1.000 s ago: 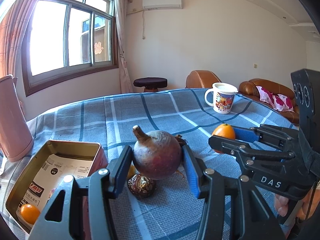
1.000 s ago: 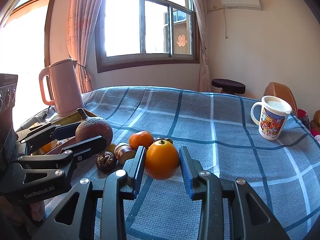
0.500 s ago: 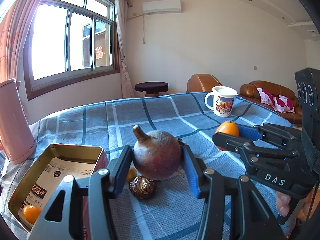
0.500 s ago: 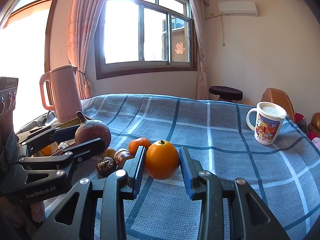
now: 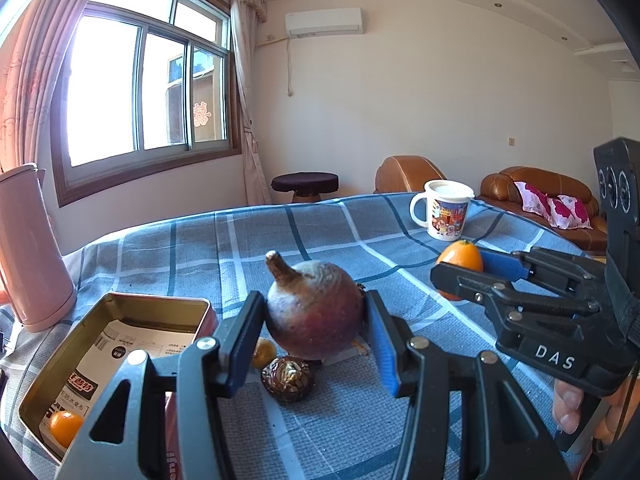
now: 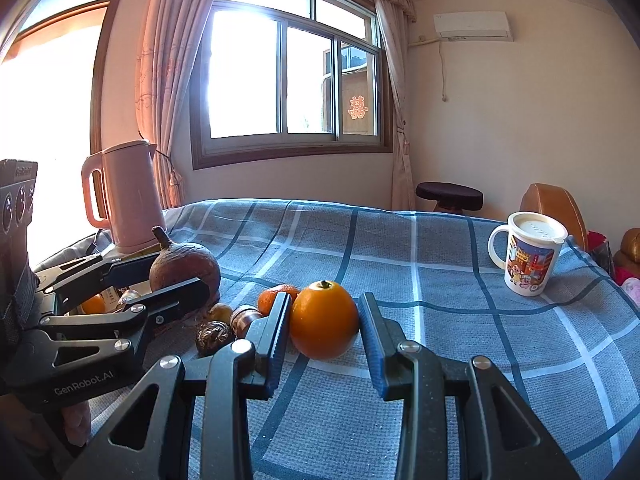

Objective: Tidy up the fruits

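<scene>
Overall, little differs from the frames of a second ago: both grippers keep their grips, and both views have tilted upward slightly, so more ceiling and window show and the table sits lower in frame. Left gripper (image 5: 314,334) — jaws closed on a purple-brown round fruit (image 5: 315,309) with a stubby stem; the fruit sits squarely between the two blue pads, touching both, held above the blue checked tablecloth (image 5: 224,248). Right gripper (image 6: 323,334) — jaws closed on an orange (image 6: 324,320), which fills the gap between the pads, its stem end upward; whether its underside touches the cloth cannot be told. Open metal tin (image 5: 52,376) — on the cloth left of the left gripper, lined with printed paper, one small orange fruit (image 5: 65,427) in its near corner. Loose items below and behind the held purple fruit: a dark wrinkled fruit (image 5: 287,378), a small yellow fruit (image 5: 264,353) just beside it, and, in the right wrist view, a tangerine (image 6: 276,298) behind the right gripper's left finger. Pink kettle (image 6: 126,196) — upright at the table's far left edge. Printed mug (image 6: 528,258) with a lid — upright, well apart from the fruit, toward the far right of the table.
</scene>
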{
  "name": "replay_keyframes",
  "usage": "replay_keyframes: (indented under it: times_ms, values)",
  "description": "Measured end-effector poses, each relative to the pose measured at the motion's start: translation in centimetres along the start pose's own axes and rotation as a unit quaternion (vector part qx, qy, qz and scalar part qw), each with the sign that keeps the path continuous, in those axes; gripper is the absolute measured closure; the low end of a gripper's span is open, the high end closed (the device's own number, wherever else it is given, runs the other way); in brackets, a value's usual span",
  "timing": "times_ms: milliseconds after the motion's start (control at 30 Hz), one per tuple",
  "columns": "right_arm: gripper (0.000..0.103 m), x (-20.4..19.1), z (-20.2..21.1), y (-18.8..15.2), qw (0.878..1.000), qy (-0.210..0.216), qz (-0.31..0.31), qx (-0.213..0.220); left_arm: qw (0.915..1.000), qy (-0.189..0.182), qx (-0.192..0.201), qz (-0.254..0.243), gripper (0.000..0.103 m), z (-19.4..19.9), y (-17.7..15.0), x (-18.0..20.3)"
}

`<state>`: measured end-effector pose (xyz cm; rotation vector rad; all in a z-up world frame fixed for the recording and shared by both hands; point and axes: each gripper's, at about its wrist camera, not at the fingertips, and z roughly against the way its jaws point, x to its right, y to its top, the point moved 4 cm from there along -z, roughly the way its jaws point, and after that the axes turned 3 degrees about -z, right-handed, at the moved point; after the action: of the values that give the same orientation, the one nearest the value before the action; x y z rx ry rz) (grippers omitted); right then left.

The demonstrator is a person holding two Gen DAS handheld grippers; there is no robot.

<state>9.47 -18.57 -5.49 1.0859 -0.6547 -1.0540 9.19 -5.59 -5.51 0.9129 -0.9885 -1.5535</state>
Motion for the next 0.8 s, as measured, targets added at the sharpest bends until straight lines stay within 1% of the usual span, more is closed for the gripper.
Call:
replay_keyframes:
  times_ms: [233,500,800]
  values:
    - [0.067,-0.1,0.5,0.1,1.000,-0.001,0.000,0.011,0.9999,0.003,0.011,-0.005,0.050,0.5,0.0,0.1]
    - [0.067,-0.5,1.5,0.1,0.999,-0.003,0.005,0.034,0.9991,0.013,0.036,-0.020,0.050,1.5,0.1,0.6]
    - [0.067,-0.7,2.2,0.1,0.999,-0.003,0.007,0.047,0.9983,0.018,0.048,-0.027,0.050,2.0,0.2,0.8]
